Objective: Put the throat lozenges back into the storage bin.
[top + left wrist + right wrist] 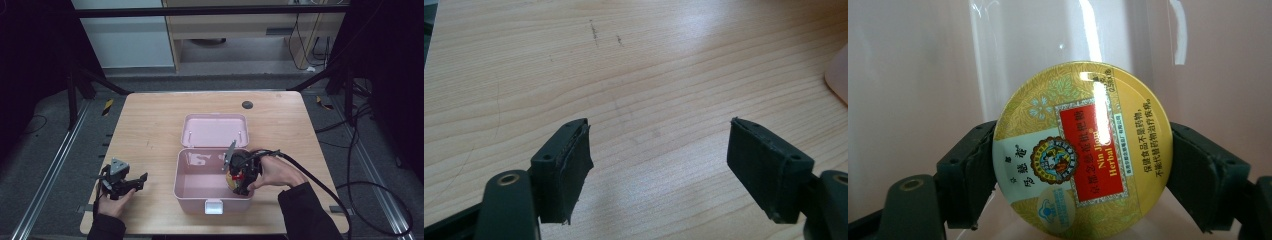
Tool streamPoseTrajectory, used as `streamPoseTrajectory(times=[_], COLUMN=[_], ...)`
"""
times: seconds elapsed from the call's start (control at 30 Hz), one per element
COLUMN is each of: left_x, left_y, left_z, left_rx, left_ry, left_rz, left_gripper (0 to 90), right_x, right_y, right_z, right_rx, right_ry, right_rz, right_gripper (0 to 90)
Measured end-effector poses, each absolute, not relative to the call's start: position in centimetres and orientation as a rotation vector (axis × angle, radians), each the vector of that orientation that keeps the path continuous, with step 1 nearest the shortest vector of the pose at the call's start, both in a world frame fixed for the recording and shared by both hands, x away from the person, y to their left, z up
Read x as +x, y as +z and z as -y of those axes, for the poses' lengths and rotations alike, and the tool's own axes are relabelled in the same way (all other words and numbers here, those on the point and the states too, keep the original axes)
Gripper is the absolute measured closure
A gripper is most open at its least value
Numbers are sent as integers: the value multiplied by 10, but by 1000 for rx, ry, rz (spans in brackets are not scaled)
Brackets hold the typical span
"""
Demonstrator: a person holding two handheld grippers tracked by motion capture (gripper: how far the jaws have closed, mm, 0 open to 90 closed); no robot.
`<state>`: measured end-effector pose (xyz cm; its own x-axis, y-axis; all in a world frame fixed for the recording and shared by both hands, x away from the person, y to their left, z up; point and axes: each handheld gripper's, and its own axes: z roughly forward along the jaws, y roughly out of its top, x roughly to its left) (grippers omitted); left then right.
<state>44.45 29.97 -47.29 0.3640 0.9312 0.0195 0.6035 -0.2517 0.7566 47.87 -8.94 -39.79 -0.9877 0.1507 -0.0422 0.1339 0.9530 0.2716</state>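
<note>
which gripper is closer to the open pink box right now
Right. The right gripper is down inside the pink box at its right end, shut on a round yellow tin. The left gripper rests open on the table, off to the box's left, apart from it.

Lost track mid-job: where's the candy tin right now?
The tin is clamped in the right gripper, held inside the open pink box at its right end.

Tin (1082, 150) in right tool (242, 176), inside box (200, 192); left tool (131, 181) left of box.
</note>
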Motion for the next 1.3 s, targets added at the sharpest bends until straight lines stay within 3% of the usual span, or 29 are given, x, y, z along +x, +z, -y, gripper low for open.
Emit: streamPoseTrajectory(times=[0.6, 1.0, 1.3], left_x=[444, 444, 444], left_y=[-473, -473, -472], left_z=[-300, -300, -300], left_rx=[1958, 1954, 1956], left_ry=[628, 626, 626], left_rz=[-1329, -1331, -1327], left_gripper=[249, 250, 251], right_x=[475, 468, 456], right_y=[-381, -339, -341], right_z=[98, 139, 191], right_rx=[275, 444, 635], right_ry=[558, 892, 1041], right_rz=[-2976, -2713, -2497], right_gripper=[196, 157, 113])
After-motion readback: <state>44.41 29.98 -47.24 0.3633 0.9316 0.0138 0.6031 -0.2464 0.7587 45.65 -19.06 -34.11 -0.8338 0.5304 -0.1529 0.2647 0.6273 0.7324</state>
